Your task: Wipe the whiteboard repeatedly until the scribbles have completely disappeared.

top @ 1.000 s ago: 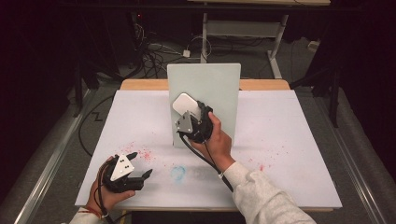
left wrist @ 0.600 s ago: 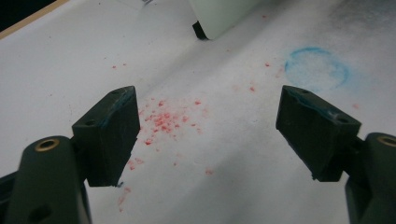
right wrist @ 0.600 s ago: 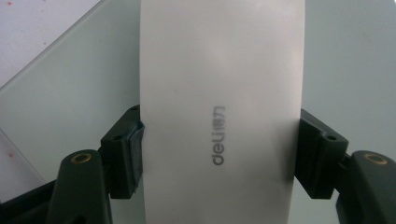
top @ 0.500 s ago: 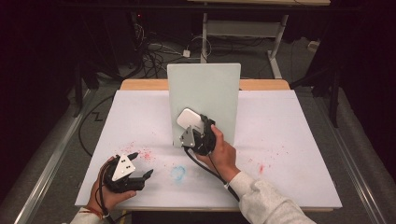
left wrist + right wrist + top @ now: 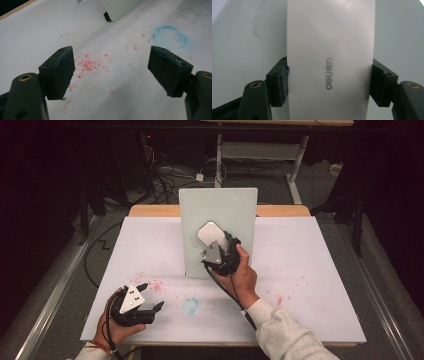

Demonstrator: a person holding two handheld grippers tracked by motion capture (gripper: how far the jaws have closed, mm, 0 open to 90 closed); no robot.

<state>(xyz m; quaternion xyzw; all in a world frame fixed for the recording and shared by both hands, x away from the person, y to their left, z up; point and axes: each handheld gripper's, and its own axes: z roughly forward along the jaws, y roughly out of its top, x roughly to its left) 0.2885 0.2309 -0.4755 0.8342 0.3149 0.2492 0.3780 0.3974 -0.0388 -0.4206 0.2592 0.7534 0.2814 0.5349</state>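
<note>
A pale green board [image 5: 220,205] stands upright on the table. My right gripper [image 5: 216,249] is shut on a white eraser [image 5: 210,233] and holds it flat against the board's face. In the right gripper view the eraser [image 5: 329,50], with grey lettering, sits clamped between both pads [image 5: 280,82] of my right gripper [image 5: 329,82], with the board [image 5: 249,50] behind it. My left gripper [image 5: 152,295] rests in the hand near the table's front left, open, and the left gripper view shows nothing between the jaws of my left gripper [image 5: 111,72].
A white sheet [image 5: 310,270] covers the table. Red specks [image 5: 150,282] and a blue ring mark [image 5: 190,305] stain it near the front; the left gripper view shows the specks [image 5: 87,65] and ring [image 5: 170,37] too. Cables and a table frame lie beyond the far edge.
My right gripper slid the eraser down the board's face, then back up a little and to the right. The left gripper has stayed where it was.
</note>
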